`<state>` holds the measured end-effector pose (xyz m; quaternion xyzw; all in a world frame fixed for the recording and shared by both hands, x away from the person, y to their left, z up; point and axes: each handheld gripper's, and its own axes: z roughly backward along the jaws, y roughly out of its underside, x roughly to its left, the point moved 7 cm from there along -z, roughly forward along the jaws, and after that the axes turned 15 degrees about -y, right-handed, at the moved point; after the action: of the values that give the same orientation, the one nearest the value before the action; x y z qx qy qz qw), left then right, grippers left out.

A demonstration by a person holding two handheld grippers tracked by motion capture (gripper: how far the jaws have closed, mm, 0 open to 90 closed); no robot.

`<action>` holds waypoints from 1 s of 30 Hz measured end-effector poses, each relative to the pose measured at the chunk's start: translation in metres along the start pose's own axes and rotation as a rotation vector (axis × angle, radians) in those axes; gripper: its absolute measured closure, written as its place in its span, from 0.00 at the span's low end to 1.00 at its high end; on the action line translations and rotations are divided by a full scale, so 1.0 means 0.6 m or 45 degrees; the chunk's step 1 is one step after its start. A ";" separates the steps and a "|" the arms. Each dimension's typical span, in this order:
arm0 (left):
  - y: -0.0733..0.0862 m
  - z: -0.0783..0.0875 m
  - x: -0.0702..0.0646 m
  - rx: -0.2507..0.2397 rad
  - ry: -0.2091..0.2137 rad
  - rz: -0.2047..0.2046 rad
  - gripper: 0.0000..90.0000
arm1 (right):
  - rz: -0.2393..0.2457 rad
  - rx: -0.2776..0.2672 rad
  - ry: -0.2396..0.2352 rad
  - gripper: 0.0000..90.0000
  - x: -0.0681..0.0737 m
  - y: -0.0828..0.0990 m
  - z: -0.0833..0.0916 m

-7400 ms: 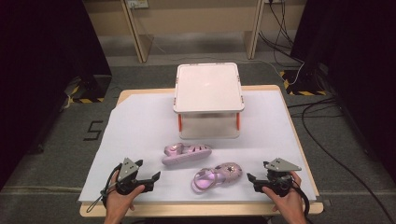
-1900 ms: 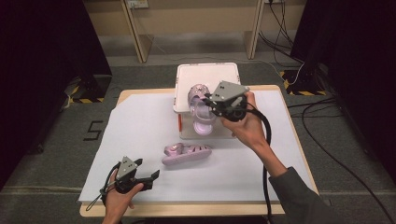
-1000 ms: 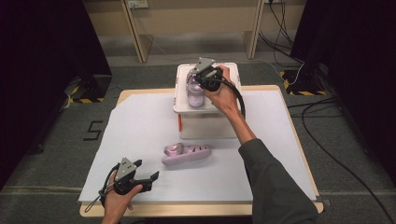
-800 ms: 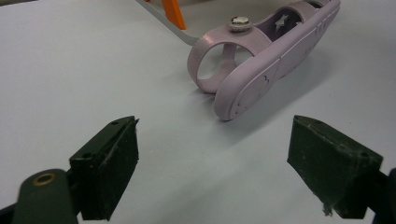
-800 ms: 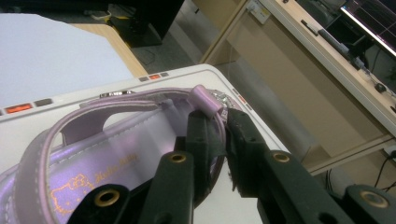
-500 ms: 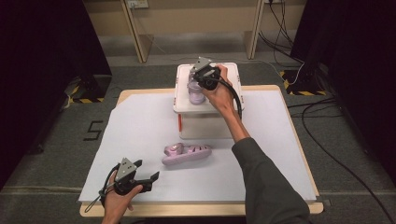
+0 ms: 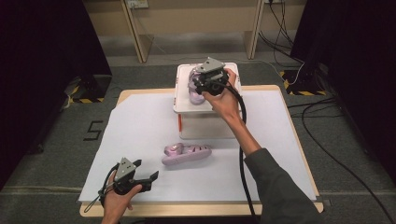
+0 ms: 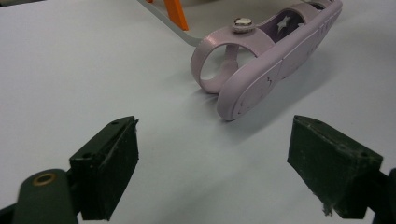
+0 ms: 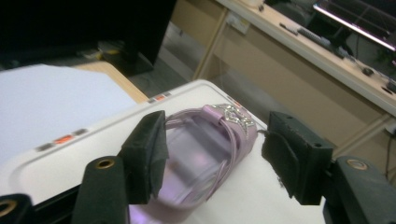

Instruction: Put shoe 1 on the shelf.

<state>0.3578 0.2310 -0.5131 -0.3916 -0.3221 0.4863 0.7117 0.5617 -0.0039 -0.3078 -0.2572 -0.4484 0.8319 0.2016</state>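
A pale purple sandal (image 7: 193,87) lies on the white lid (image 7: 182,103) of the box at the far side of the table. My right gripper (image 7: 201,87) hovers over it. In the right gripper view the sandal (image 9: 205,154) lies between the jaws, which have just been opening; the pads (image 9: 290,154) stand off it, so the right gripper (image 9: 219,142) is open. A second purple sandal (image 7: 187,153) lies on its side on the white sheet. My left gripper (image 7: 145,171) rests near the front left edge, open, with that sandal (image 8: 266,60) a short way beyond its fingertips (image 8: 109,163).
The box stands on a white body with orange latches (image 7: 179,123) at the sides. A white sheet (image 7: 280,154) covers the wooden table. The right gripper's cable (image 7: 243,154) runs along the forearm. Dark screens, floor cables and wooden legs surround the table.
The right gripper's jaws have spread apart and let go of the sandal, which now lies on the box lid. The right hand has drawn back slightly. The left gripper has stayed still.
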 end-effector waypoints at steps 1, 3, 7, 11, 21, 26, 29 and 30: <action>0.000 0.000 0.000 0.000 0.000 0.000 0.17 | 0.006 -0.014 -0.019 0.43 0.006 0.000 0.010; -0.001 0.000 0.001 0.000 -0.003 -0.005 0.17 | 0.009 -0.043 -0.057 0.42 0.023 0.003 0.029; 0.001 0.000 0.001 0.005 -0.007 -0.003 0.17 | 0.017 -0.086 -0.152 0.42 0.067 0.019 0.059; 0.000 -0.001 0.001 0.009 -0.007 -0.003 0.17 | 0.004 -0.089 -0.280 0.42 0.119 0.055 0.062; 0.000 0.000 0.003 0.009 -0.008 -0.001 0.17 | -0.046 -0.060 -0.445 0.45 0.206 0.137 0.031; -0.001 0.001 0.000 0.005 -0.002 -0.008 0.17 | -0.048 -0.017 -0.466 0.46 0.224 0.164 0.015; -0.003 0.001 -0.001 0.003 0.003 -0.017 0.17 | -0.048 0.008 -0.504 0.46 0.239 0.178 0.008; -0.004 0.002 -0.002 0.004 0.005 -0.019 0.17 | -0.047 0.010 -0.511 0.47 0.243 0.181 0.005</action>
<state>0.3575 0.2298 -0.5107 -0.3892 -0.3229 0.4807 0.7164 0.4335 0.0205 -0.4349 -0.0770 -0.4809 0.8645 0.1245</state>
